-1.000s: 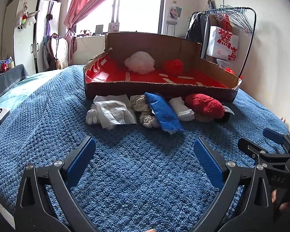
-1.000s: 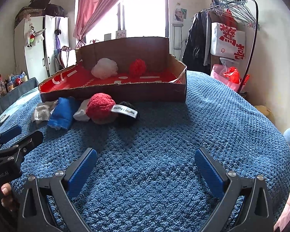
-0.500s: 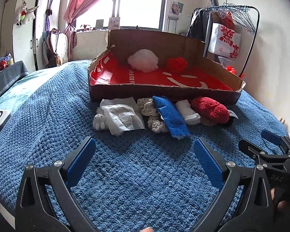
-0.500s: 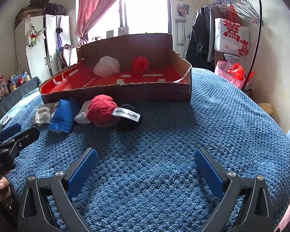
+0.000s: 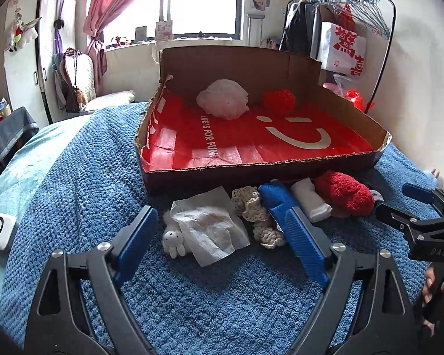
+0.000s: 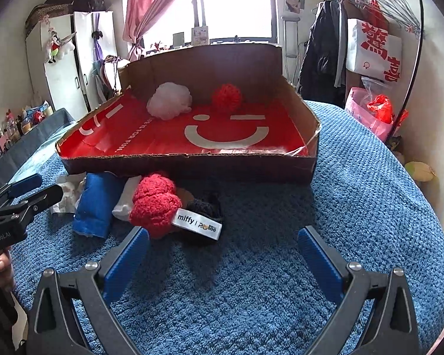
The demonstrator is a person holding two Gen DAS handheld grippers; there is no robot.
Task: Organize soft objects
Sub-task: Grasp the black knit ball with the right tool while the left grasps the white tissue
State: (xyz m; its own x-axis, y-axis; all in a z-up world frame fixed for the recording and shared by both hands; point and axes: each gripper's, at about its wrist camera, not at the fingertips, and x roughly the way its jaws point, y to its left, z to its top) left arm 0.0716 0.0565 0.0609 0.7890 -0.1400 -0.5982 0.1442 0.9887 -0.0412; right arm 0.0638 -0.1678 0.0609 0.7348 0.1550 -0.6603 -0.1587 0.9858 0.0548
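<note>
Soft things in a row on the blue blanket (image 5: pixel 74 177), right against the near wall of the cardboard box (image 5: pixel 251 171): small white rabbit toy (image 5: pixel 173 241), crumpled white cloth (image 5: pixel 210 227), cream lace piece (image 5: pixel 251 204), blue cloth (image 5: pixel 273 196), white roll (image 5: pixel 310 202), red fluffy piece (image 5: pixel 343 193) with a white label (image 6: pixel 198 224), something black (image 6: pixel 205 204) just behind it. Inside the box, on the red lining near the back wall: white puff (image 5: pixel 223 102) and red pompom (image 5: pixel 278 100), side by side, apart.

Left gripper (image 5: pixel 219 236) low over the blanket, jaws closing, nothing pressed between them; rabbit toy, white cloth and lace seen in the gap, right fingertip (image 5: pixel 303 236) in front of the blue cloth. Right gripper (image 6: pixel 222 254) with jaws spread wide, empty, bare blanket between them, left fingertip (image 6: pixel 127 256) just short of the red fluffy piece.
</note>
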